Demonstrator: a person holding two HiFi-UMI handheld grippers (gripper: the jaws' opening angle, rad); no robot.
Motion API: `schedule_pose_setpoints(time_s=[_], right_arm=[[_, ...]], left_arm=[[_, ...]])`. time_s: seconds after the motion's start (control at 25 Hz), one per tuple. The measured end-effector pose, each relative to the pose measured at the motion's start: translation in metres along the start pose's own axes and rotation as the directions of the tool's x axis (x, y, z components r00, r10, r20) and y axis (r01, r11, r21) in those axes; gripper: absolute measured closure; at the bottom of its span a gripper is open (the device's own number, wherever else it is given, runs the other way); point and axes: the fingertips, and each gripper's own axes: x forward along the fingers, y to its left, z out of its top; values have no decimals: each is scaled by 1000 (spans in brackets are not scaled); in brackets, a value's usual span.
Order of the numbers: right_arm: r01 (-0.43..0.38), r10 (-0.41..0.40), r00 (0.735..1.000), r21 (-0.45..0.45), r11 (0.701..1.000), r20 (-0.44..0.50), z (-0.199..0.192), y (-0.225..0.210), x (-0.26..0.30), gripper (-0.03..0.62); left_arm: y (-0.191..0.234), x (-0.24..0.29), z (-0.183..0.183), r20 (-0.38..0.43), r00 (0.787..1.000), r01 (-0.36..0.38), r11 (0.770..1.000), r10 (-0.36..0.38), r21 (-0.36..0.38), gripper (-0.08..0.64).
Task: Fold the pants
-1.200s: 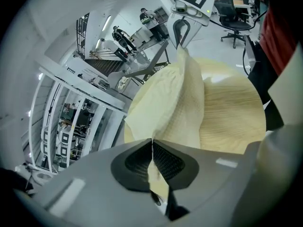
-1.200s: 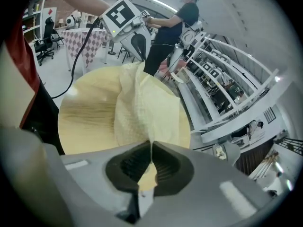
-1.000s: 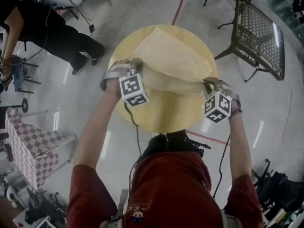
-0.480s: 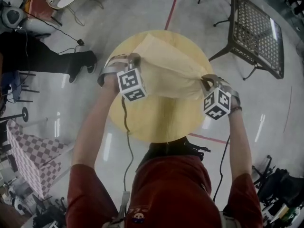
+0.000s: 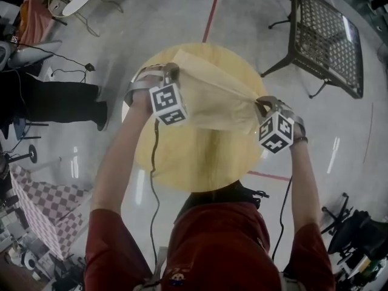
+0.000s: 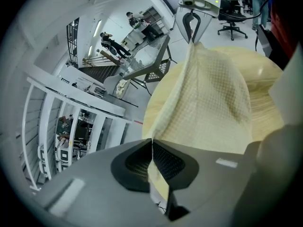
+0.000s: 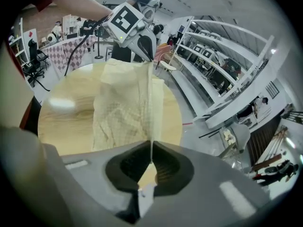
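Both claws are clamped tight on cloth. The left claw (image 6: 152, 143) pinches one corner of the cream pants (image 6: 213, 93), and the right claw (image 7: 151, 148) pinches another, with a thin fold caught between its dark pads.

Only these two close views show the grip. From the head view the marker cubes and the person's hands cover the jaws, and the pants (image 5: 212, 99) simply hang stretched between the left claw (image 5: 171, 73) and the right claw (image 5: 260, 106). The far part of the pants lies on the round wooden table (image 5: 182, 174).

The close views also show the waffle weave of the cloth. Each one looks along the raised edge to the other claw at its end.

White shelves (image 7: 227, 56) appear only in the gripper views.

The head view alone shows the floor around the table:
- a black mesh chair (image 5: 327, 35) at the upper right
- a red line (image 5: 209, 17) beyond the table
- a person in dark trousers (image 5: 54, 102) at the left
- a checkered cover (image 5: 42, 205) at the lower left

A cable (image 5: 154, 156) drops from the left claw across the table's near edge. All of these stand apart from the table.
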Motion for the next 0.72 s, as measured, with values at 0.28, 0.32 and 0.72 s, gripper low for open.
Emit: schedule_pose_setpoints(time_s=[0.28, 0.32, 0.72], right_arm=[[-42, 43, 999, 57, 997, -26, -17, -8, 22, 586], [-48, 50, 998, 65, 997, -27, -18, -8, 25, 586], [-80, 84, 996, 106, 991, -36, -34, -18, 54, 586]], left_arm=[[9, 43, 16, 0, 1000, 30, 999, -30, 33, 545], [9, 49, 16, -4, 999, 37, 999, -37, 36, 545], [4, 98, 24, -25, 995, 93, 994, -92, 51, 545]])
